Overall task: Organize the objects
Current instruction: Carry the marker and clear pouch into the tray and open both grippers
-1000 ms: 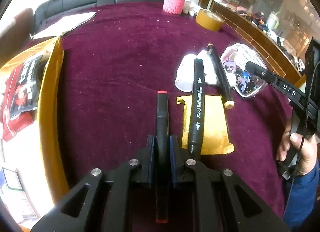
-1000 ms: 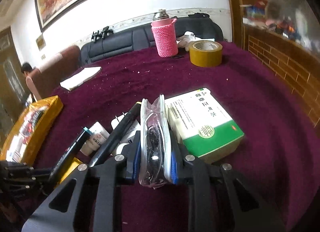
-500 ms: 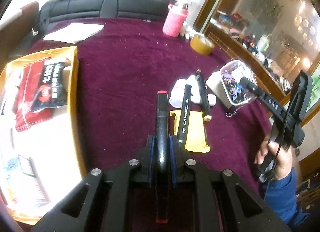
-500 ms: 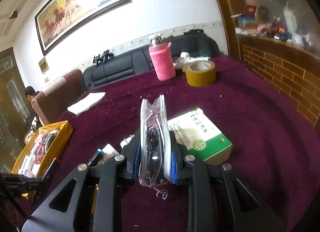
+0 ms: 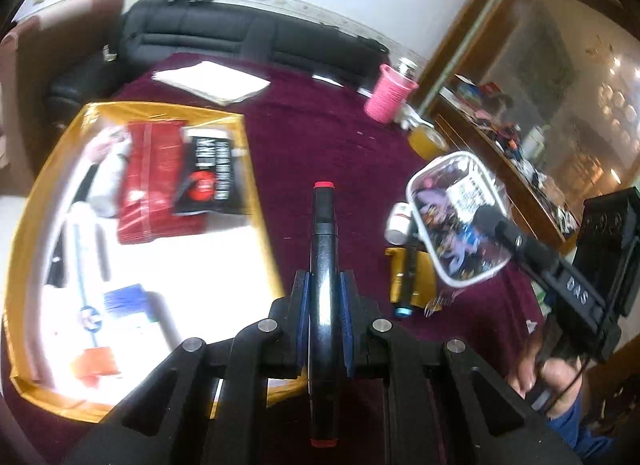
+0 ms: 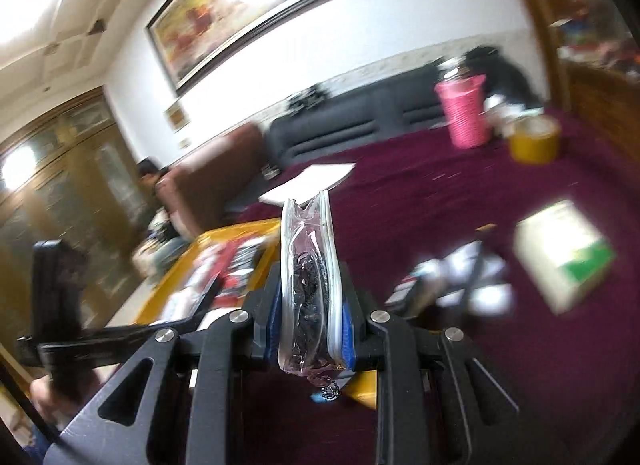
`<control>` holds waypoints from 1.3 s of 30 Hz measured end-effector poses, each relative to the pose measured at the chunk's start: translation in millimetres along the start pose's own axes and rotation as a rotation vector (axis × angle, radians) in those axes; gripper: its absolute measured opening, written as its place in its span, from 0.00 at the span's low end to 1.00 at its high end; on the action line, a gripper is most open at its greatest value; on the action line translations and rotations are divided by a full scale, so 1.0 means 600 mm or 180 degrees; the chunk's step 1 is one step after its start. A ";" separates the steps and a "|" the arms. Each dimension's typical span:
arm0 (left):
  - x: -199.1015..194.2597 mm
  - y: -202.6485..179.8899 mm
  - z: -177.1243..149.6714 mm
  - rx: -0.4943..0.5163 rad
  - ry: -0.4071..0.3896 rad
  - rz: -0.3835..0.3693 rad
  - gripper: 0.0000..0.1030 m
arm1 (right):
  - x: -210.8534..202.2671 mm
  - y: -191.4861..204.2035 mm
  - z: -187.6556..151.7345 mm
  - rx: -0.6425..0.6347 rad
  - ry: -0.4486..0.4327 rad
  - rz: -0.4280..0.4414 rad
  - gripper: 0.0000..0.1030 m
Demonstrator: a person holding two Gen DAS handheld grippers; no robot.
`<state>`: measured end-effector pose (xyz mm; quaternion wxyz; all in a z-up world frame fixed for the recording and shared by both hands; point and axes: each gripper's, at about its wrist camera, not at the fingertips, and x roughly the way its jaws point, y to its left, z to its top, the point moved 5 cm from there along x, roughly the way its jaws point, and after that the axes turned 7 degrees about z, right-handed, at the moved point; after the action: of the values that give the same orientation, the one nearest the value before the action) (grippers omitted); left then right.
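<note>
My left gripper point(image 5: 324, 297) is shut on a black marker with red caps point(image 5: 323, 241), held in the air above the maroon tablecloth beside the yellow tray point(image 5: 256, 169). My right gripper point(image 6: 310, 297) is shut on a clear zip pouch point(image 6: 309, 285) of small dark items, lifted off the table. The pouch also shows in the left wrist view point(image 5: 456, 221), at the right, with the right gripper's fingers point(image 5: 516, 237) on it. The yellow tray shows in the right wrist view point(image 6: 240, 231), left of the pouch.
On the cloth lie another black marker point(image 5: 408, 273) on a yellow packet point(image 5: 396, 277), a small white bottle point(image 5: 398, 219), a green-white box point(image 6: 560, 253), a tape roll point(image 6: 534, 139), a pink-sleeved bottle point(image 6: 464, 109) and white paper point(image 5: 212, 81). The tray holds red and black packets point(image 5: 180, 181).
Both grippers rose and swung left toward the yellow tray, each keeping its object. The pouch left the table. The view tilted and blurred with the motion.
</note>
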<state>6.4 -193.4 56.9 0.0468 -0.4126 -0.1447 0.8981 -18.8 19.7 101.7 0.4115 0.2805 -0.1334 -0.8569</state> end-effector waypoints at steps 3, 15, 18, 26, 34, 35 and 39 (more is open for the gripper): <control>-0.005 0.034 -0.003 -0.0095 -0.0011 0.0059 0.12 | 0.046 0.035 -0.017 -0.0007 0.0187 0.0160 0.21; 0.004 0.123 -0.028 -0.0358 -0.0016 0.0367 0.12 | 0.194 0.110 -0.074 -0.0091 0.0728 0.0306 0.21; 0.011 0.130 -0.029 -0.0389 -0.0036 0.0458 0.12 | 0.209 0.125 -0.072 -0.0194 0.0698 0.0225 0.21; 0.023 0.145 -0.033 -0.0570 -0.0031 0.0462 0.12 | 0.252 0.146 -0.067 -0.0227 0.0754 0.0154 0.21; 0.031 0.139 -0.040 -0.0547 -0.0004 0.0544 0.12 | 0.273 0.136 -0.088 -0.0156 0.0863 0.0077 0.21; 0.029 0.136 -0.041 -0.0538 -0.0019 0.0561 0.12 | 0.274 0.136 -0.088 -0.0156 0.0860 0.0086 0.21; 0.027 0.129 -0.048 -0.0402 -0.0055 0.0728 0.12 | 0.276 0.132 -0.087 -0.0198 0.0835 0.0002 0.21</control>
<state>20.2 -257.5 4.7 -0.0832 -0.4208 -0.1533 0.8902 -21.4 -158.6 34.3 0.4342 0.3772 -0.0520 -0.8164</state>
